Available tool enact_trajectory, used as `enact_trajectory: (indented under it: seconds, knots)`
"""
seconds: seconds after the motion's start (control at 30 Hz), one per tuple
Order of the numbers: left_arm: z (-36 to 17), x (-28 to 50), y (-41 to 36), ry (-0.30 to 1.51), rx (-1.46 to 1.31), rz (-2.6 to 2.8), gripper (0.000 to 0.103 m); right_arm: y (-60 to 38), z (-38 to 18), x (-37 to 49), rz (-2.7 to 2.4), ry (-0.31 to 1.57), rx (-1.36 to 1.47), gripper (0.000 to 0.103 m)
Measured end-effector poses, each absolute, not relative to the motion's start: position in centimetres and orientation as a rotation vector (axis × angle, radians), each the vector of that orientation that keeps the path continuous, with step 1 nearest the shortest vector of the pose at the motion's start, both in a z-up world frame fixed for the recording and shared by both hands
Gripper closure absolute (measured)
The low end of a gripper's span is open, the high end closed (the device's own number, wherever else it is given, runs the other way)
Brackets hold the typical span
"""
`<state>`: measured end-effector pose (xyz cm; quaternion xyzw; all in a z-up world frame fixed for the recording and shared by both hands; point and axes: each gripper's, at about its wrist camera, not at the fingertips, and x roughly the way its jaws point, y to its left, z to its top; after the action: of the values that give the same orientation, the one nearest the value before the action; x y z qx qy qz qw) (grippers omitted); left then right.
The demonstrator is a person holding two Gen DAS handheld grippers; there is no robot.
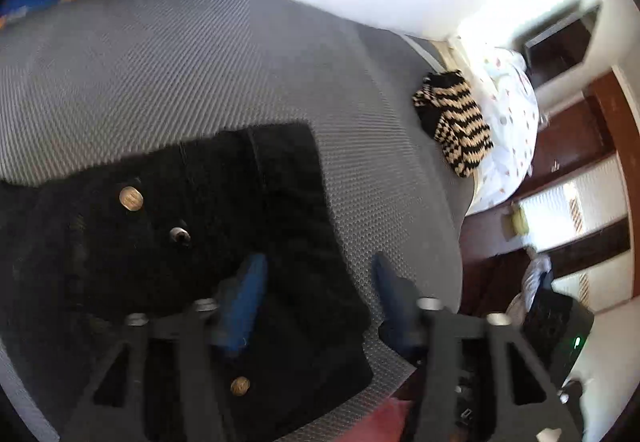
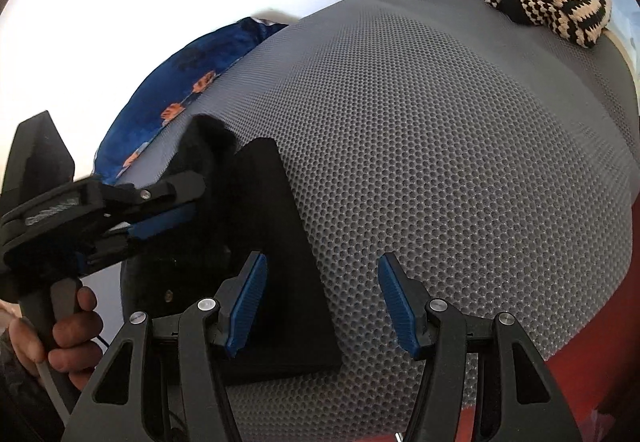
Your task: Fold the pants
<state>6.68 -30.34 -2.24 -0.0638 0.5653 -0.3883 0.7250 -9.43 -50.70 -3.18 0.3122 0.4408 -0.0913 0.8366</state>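
The black pants (image 1: pixel 208 226) lie folded on a grey mesh mattress (image 1: pixel 200 73), with brass buttons showing near the waistband. My left gripper (image 1: pixel 316 282) is open just above the pants' right edge, one finger over the cloth, one over the mesh. In the right wrist view the pants (image 2: pixel 276 262) form a dark folded block at the lower left. My right gripper (image 2: pixel 320 286) is open and empty, straddling the block's right edge. The left gripper (image 2: pixel 176 201) shows there at the left, held by a hand, its jaws apart over the pants.
A black-and-beige striped knit piece (image 1: pixel 452 121) lies at the mattress's far edge, also in the right wrist view (image 2: pixel 548 5). A blue patterned cushion (image 2: pixel 176 97) lies beside the mattress. White bedding (image 1: pixel 508 113), a wooden floor and a doorway are to the right.
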Motion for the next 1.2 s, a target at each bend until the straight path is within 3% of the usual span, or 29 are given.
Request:
enact_trajectory:
  seconds: [0.43, 0.53, 0.87, 1.2]
  knots:
    - [-0.4, 6.2, -20.7, 1.038, 0.128, -0.604, 0.032, -49.1, -3.7, -8.0, 0.016, 0.912, 0.761, 0.044]
    - [-1.6, 6.0, -18.9, 1.053, 0.182, -0.545, 0.032, -48.7, -4.1, -6.9, -0.002, 0.921, 0.73, 0.05]
    - [-3.3, 5.7, -17.7, 1.088, 0.189, -0.489, 0.032, -46.9, -3.4, -4.7, -0.046, 0.966, 0.606, 0.084]
    - [-3.4, 5.0, -17.2, 1.081, 0.222, -0.497, 0.032, -46.2, -0.8, -8.0, -0.148, 0.928, 0.559, 0.088]
